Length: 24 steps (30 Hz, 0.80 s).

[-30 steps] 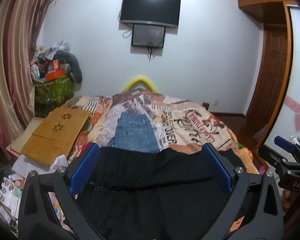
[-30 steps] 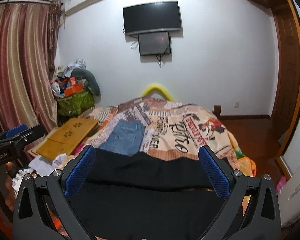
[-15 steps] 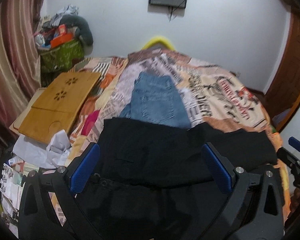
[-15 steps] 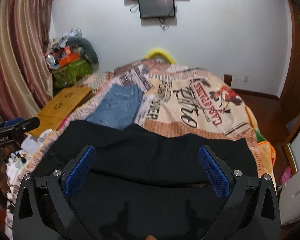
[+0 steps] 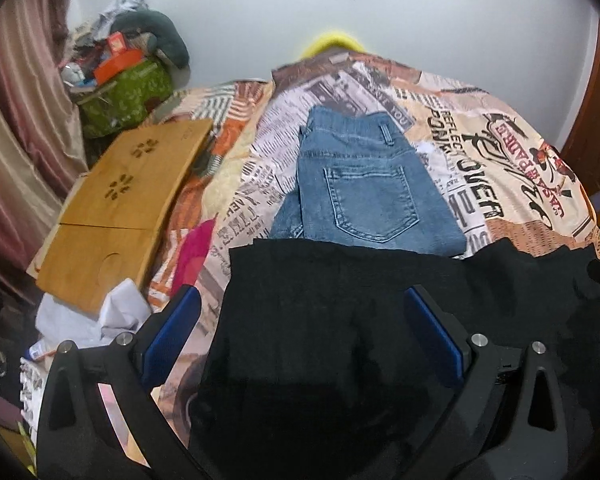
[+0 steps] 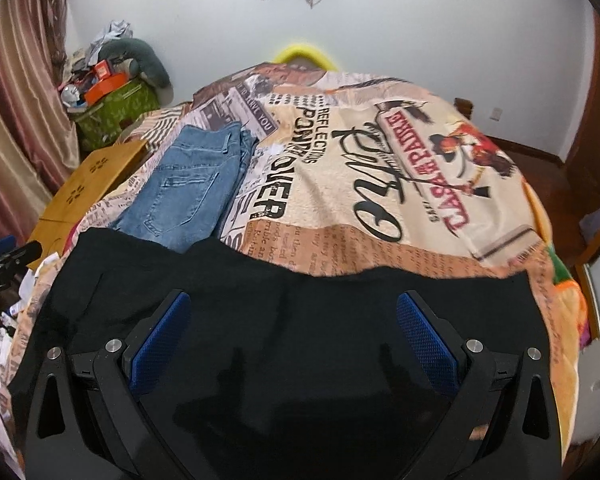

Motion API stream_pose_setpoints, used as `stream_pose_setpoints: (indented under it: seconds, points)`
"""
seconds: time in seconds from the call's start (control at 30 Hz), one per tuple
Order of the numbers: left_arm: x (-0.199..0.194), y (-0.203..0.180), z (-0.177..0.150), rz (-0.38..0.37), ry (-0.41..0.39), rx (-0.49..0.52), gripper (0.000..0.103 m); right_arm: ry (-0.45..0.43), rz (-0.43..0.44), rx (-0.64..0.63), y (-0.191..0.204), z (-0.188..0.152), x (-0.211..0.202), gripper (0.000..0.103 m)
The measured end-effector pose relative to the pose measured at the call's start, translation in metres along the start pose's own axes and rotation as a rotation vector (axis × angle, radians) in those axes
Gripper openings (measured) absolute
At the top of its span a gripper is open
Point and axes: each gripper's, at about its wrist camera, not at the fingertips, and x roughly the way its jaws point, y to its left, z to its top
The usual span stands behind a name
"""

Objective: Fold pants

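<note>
Black pants [image 5: 340, 300] lie spread across the near end of the bed; they also show in the right wrist view [image 6: 300, 320]. My left gripper [image 5: 300, 332] is open and empty above the pants' left part, its blue pads wide apart. My right gripper [image 6: 292, 332] is open and empty above their right part. Folded blue jeans [image 5: 364, 196] lie just beyond the black pants, and they show in the right wrist view [image 6: 188, 196] too. The near edge of the black pants is hidden below the grippers.
The bed carries a printed newspaper-pattern cover [image 6: 380, 168]. A wooden lap tray [image 5: 116, 204] lies at the bed's left edge, with papers [image 5: 100, 316] beside it. A green basket of clutter [image 5: 124, 88] stands by the curtain. A wooden door [image 5: 596, 120] is at right.
Both grippers have tilted down and moved closer to the black pants; the wall and television have slid out of view upward. Both stay open.
</note>
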Motion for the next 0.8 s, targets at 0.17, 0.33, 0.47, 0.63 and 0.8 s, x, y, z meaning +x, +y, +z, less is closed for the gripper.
stream_pose_setpoints:
  seconds: [0.17,0.33,0.47,0.63,0.8]
  points:
    - [0.041,0.018,0.012,0.019,0.069,-0.005,0.099,0.022,0.021,-0.124,0.009,0.013,0.022,0.093]
    - [0.081,0.035,0.015,0.003,0.172,-0.034,0.083,0.072,0.060,-0.246,0.021,0.019,0.046,0.083]
    - [0.102,0.044,0.014,-0.032,0.214,-0.056,0.081,0.108,0.111,-0.283,0.023,0.025,0.064,0.076]
    - [0.119,0.046,0.016,-0.121,0.265,-0.094,0.073,0.168,0.136,-0.318,0.027,0.025,0.089,0.075]
    - [0.140,0.046,0.016,-0.151,0.332,-0.152,0.057,0.210,0.189,-0.331,0.032,0.022,0.103,0.066]
